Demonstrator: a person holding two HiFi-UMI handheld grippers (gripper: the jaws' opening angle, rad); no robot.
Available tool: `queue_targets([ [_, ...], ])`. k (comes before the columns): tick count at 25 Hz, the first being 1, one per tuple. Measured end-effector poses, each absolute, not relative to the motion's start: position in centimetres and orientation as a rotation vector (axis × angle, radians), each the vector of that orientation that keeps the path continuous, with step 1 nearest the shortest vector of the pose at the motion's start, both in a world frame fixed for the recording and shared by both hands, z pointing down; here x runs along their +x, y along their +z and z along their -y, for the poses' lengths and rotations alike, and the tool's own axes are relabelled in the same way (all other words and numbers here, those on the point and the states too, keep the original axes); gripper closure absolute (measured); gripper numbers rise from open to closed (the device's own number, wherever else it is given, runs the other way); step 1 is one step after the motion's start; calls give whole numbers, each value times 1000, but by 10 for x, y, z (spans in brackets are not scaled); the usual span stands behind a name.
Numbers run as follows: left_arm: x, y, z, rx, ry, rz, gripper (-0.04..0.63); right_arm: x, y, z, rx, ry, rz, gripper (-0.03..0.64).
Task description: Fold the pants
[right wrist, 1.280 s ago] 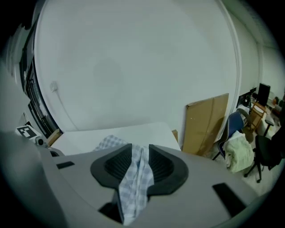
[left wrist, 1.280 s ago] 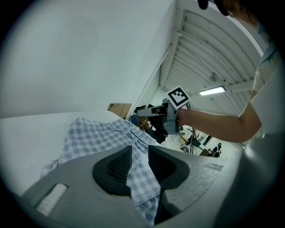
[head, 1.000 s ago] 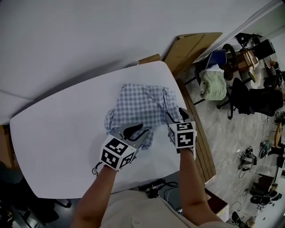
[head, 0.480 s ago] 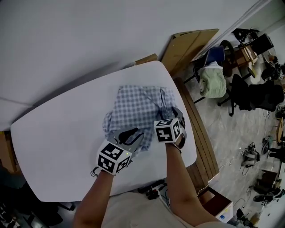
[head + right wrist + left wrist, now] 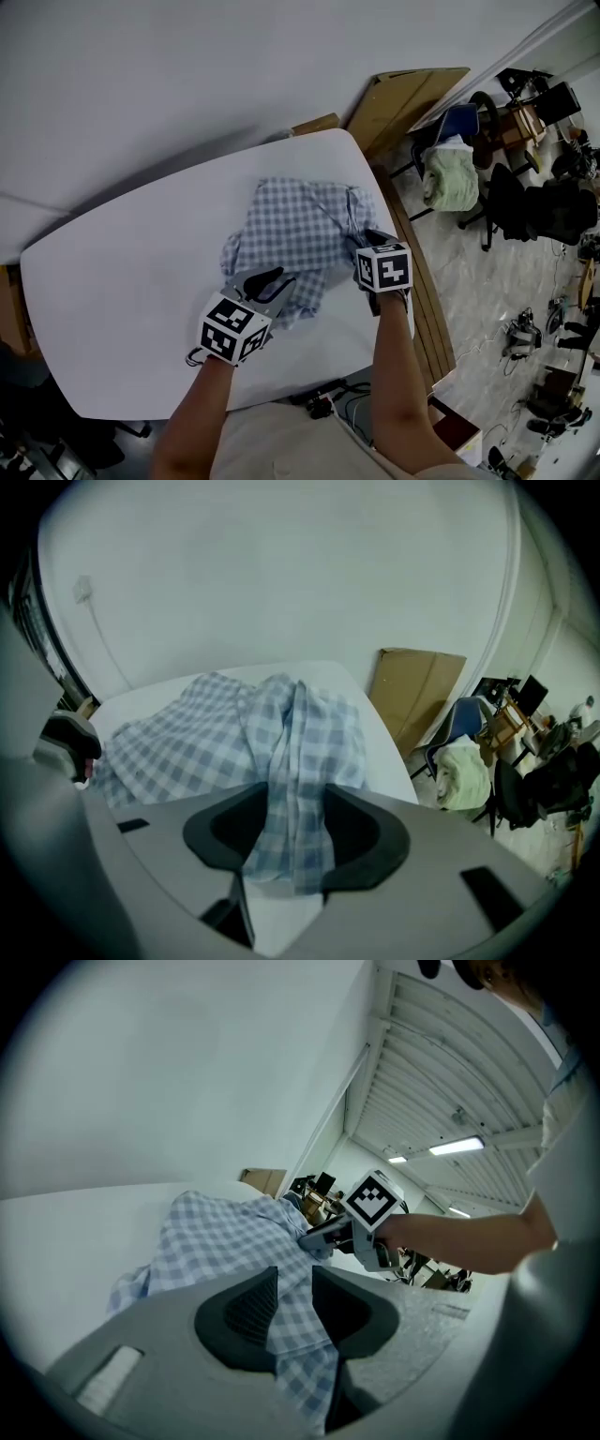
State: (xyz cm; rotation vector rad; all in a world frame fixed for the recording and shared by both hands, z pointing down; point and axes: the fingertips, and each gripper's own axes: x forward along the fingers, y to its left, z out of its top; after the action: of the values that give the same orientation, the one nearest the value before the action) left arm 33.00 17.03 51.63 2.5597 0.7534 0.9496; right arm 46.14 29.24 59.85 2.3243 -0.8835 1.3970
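The blue-and-white checked cloth pants lie bunched on the right half of the white rounded table, their long axis running from the table's near edge toward its far edge. We hold their near end with both hands. The left tongs are clamped on a flap of the hem, the cloth pinched tight between the pads. The right tongs, nearer the table's right edge, point steeply down; their jaws are closing round a thick gathered ridge of cloth that hangs between them, and we judge the pinch is not yet made.

All the rest of the pants lies beyond both tongs, toward the table's far edge. The fold, we reckon, means carrying the near end up and over in that direction, both hands level.
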Motion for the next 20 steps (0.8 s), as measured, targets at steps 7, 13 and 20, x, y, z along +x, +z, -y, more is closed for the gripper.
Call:
queue_targets([
  [7, 328, 516, -170, 2558, 942, -764, 476, 468, 595, -298, 2295, 1430, 950, 535],
  [13, 326, 516, -171, 2557, 946, -769, 476, 468, 591, -294, 2203, 1367, 920, 566],
  [20, 311, 521, -136, 2656, 955, -576, 476, 477, 536, -313, 2350, 1395, 963, 572],
])
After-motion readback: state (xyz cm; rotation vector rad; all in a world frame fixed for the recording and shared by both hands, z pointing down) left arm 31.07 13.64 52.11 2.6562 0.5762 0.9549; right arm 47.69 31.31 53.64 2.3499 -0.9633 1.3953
